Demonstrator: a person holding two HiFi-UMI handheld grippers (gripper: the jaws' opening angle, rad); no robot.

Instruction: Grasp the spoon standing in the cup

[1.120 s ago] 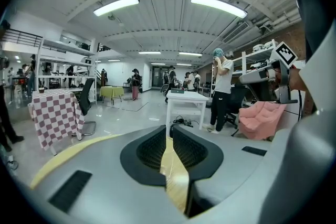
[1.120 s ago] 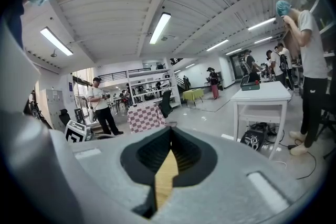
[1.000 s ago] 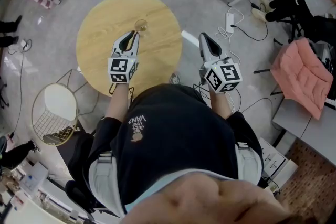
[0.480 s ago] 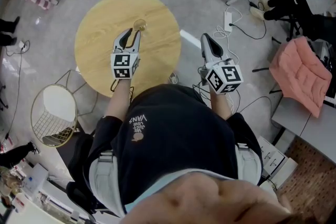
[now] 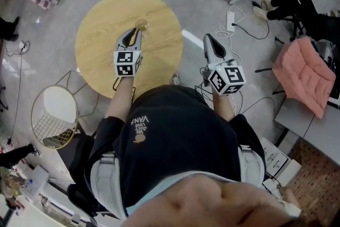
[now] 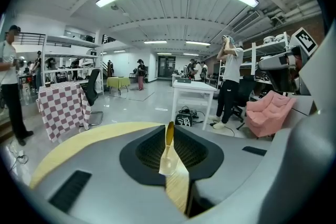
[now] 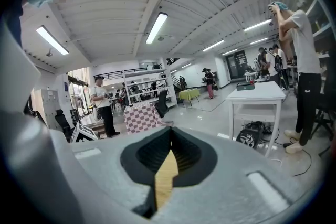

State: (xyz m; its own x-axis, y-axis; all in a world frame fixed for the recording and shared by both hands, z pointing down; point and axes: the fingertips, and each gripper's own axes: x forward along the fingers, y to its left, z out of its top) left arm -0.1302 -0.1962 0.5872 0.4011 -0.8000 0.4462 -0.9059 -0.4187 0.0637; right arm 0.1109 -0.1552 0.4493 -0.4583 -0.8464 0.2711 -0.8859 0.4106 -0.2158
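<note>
**Friend:** Where is the spoon?

**Me:** The spoon (image 6: 169, 136) stands up in the cup (image 5: 142, 25). In the head view the cup sits on my round wooden table (image 5: 101, 24), near the top of the tabletop and a bit left of the middle of the frame.

**Friend:** Which of your tools is at it?

**Me:** My left gripper (image 5: 136, 34). It reaches up the frame over the table, and its tips are right at the cup.

**Friend:** Does it have the spoon?

**Me:** Yes. In the left gripper view the yellow handle stands in the middle of the frame, between my two jaws. The jaws have just been closing. Now their tips squeeze the handle from both sides. The see-through cup shows just under the pinch, and the spoon goes down into it.

**Friend:** Is the spoon straight?

**Me:** It looks upright to me.

**Friend:** And your other tool?

**Me:** My right gripper (image 7: 171, 134) is to the right of the table in the head view. It is past the table's edge, over the grey floor and well apart from the cup. In the right gripper view its jaws are pressed together and nothing is between them.

**Friend:** What else is around?

**Me:** A wire basket (image 5: 53, 127) is at the lower left, beside the table. A pink cushion (image 5: 305, 77) is at the right edge.
</note>
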